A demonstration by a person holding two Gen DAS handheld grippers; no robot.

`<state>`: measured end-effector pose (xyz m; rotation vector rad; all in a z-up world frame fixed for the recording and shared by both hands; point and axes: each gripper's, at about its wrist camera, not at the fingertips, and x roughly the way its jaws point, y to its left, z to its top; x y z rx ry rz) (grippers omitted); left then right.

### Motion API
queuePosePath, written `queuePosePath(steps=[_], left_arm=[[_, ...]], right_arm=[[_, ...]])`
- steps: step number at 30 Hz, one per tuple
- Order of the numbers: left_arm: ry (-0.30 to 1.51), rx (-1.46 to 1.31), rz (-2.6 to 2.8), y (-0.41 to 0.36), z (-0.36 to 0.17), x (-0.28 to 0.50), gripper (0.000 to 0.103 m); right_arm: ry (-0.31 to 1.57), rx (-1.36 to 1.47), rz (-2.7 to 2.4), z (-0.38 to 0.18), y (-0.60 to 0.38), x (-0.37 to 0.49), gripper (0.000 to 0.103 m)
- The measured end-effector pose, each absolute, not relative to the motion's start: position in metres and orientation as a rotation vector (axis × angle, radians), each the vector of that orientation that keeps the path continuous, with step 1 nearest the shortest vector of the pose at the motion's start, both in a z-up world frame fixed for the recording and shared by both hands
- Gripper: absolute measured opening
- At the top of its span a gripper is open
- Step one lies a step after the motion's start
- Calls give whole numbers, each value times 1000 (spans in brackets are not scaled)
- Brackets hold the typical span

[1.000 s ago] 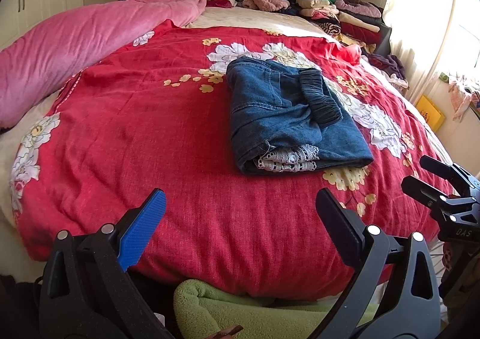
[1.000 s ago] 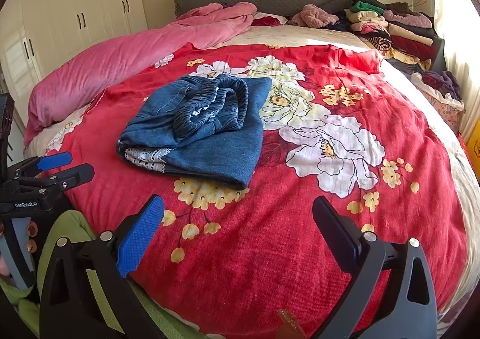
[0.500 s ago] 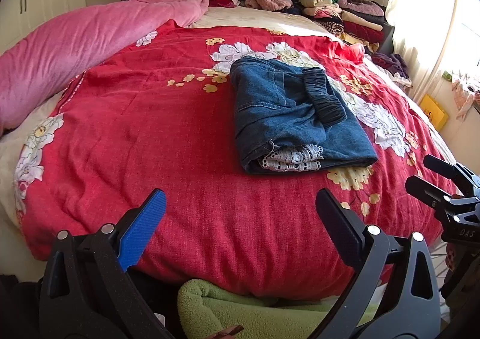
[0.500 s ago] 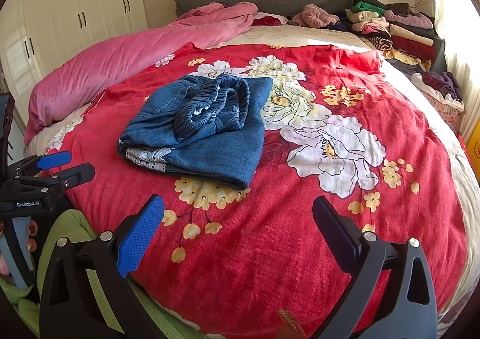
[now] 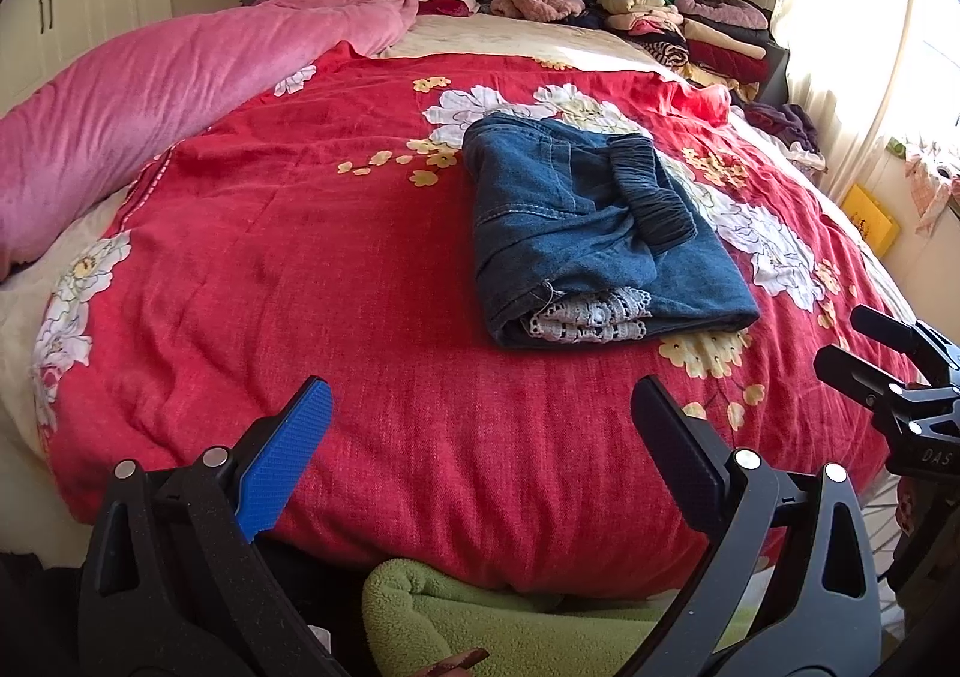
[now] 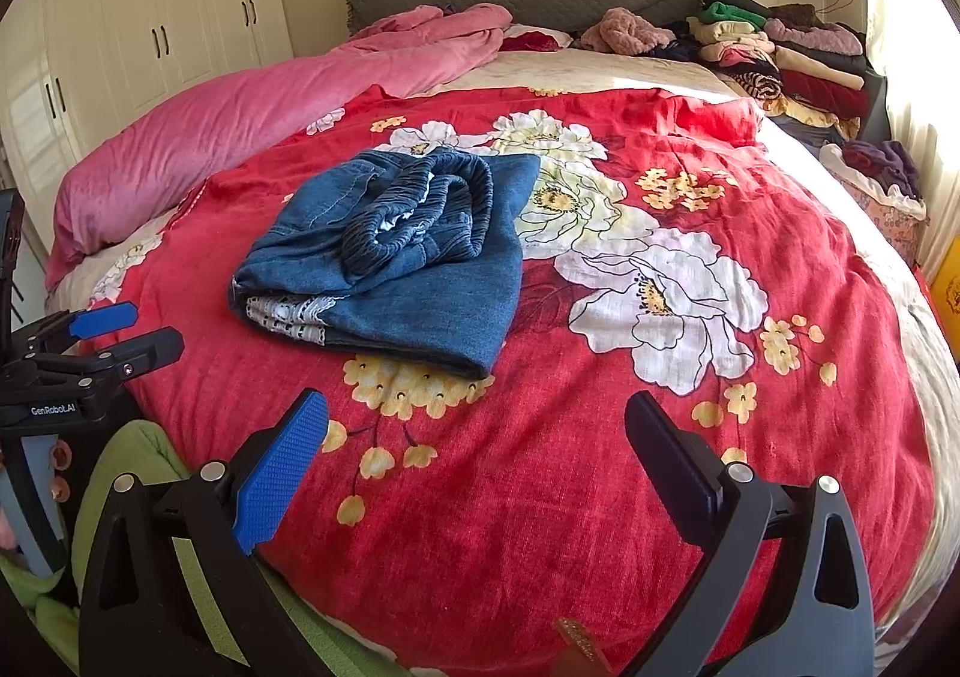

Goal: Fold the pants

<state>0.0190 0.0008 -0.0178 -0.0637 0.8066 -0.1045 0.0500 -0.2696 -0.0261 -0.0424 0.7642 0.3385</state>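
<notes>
The pants (image 5: 594, 233) are seen as a compact folded denim bundle on the red floral blanket (image 5: 300, 269), right of centre in the left wrist view and left of centre in the right wrist view. The elastic waistband (image 6: 420, 215) is bunched on top, and a white lace hem (image 5: 585, 314) pokes out of the near edge.

The left gripper (image 5: 480, 437) is held spread wide and empty at the bottom of the frame, well short of the pants. The right gripper (image 6: 474, 437) is likewise wide apart, nothing held, near the blanket's front edge.

The fold is judged about done.

Risks:
- The loose waistband roll could slip off or unroll if the bundle is nudged.
- The protruding lace could be snagged by a finger pad if a re-grip is tried.
- Only the top layer might be pinched on a lift, so the stack would be opened up.
- The soft blanket could be caught along with the denim.
</notes>
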Motion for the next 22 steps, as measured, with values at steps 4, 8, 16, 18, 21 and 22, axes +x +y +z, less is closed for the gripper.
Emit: queuePosePath(steps=[4, 8, 16, 18, 21, 22], left_arm=[[793, -59, -67, 3, -17, 21, 94], [792, -70, -26, 11, -18, 24, 94], [777, -132, 110, 95, -8, 75, 94], [816, -120, 197, 130, -11, 110, 94], [884, -115, 274, 176, -21, 163, 94], [896, -112, 296, 188, -25, 180, 94]], right_arm=[[768, -48, 324, -28, -274, 55, 99], [772, -49, 291, -31, -285, 67, 99], [766, 97, 69, -27, -386, 127, 99], [770, 143, -12, -25, -427, 150, 99], [790, 210, -192, -29, -503, 194, 99], [807, 220, -254, -34, -524, 207, 99]])
